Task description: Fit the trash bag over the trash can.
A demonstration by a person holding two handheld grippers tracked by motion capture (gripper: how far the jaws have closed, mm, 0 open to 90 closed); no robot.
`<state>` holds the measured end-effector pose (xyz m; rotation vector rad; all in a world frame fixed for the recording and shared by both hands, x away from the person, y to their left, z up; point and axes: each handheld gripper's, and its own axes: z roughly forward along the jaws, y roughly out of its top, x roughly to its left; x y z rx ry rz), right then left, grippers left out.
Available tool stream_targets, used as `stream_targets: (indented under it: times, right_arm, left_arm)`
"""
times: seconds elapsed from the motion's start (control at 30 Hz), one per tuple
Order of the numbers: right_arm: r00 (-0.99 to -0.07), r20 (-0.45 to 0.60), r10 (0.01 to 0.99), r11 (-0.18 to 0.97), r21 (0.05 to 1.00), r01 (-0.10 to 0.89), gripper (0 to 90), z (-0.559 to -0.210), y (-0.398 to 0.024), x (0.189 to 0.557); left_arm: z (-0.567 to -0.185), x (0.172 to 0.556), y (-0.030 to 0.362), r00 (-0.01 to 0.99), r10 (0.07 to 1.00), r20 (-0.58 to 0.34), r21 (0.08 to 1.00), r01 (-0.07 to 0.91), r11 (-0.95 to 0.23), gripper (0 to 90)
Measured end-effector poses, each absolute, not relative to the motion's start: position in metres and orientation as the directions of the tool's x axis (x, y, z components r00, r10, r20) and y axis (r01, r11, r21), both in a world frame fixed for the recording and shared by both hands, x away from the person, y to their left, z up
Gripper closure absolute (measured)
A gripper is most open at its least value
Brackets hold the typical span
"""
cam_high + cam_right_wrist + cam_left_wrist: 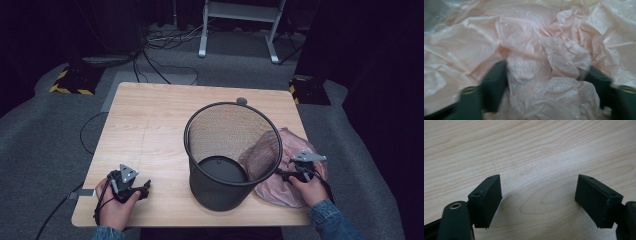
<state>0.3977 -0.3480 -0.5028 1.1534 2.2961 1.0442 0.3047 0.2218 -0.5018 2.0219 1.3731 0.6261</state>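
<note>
- Two black jaws of the right gripper (545, 75) bunch crinkled, glossy pink plastic bag (529, 45) between them, beside the black wire-mesh bin (232, 150).
- Left gripper (539, 200) gapes wide over pale woodgrain table (529, 150).

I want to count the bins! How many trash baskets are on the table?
1. The black mesh basket stands upright near the table's middle, beside the pink plastic bag.

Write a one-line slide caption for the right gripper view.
Right gripper with its jaws pushed into a bunched fold of crumpled pale pink plastic bag.
</note>
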Motion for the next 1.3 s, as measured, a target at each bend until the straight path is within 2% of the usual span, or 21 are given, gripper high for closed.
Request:
stream_targets:
  times: [0.07,0.13,0.27,0.8,1.3]
  right_arm:
    - [-0.602,0.011,0.798,0.385,0.759,0.525,60.2,-0.502,-0.349,0.396]
    - [-0.610,0.013,0.792,0.386,0.764,0.517,73.2,-0.502,-0.350,0.395]
    - [-0.615,0.027,0.788,0.381,0.763,0.522,80.9,-0.501,-0.352,0.395]
    - [-0.604,0.035,0.796,0.316,0.828,0.464,83.3,-0.478,-0.370,0.392]
    - [-0.621,0.075,0.780,0.188,0.918,0.348,83.2,-0.436,-0.404,0.390]
  left_arm:
    - [-0.502,0.305,0.222,0.350,0.936,0.041,0.711,0.648,-0.274,21.5]
    - [-0.502,0.305,0.222,0.348,0.936,0.040,0.712,0.648,-0.272,21.5]
    - [-0.502,0.305,0.223,0.350,0.936,0.040,0.711,0.648,-0.273,21.6]
    - [-0.503,0.306,0.225,0.341,0.939,0.035,0.717,0.646,-0.262,21.6]
    - [-0.503,0.306,0.226,0.338,0.940,0.038,0.719,0.644,-0.261,21.6]
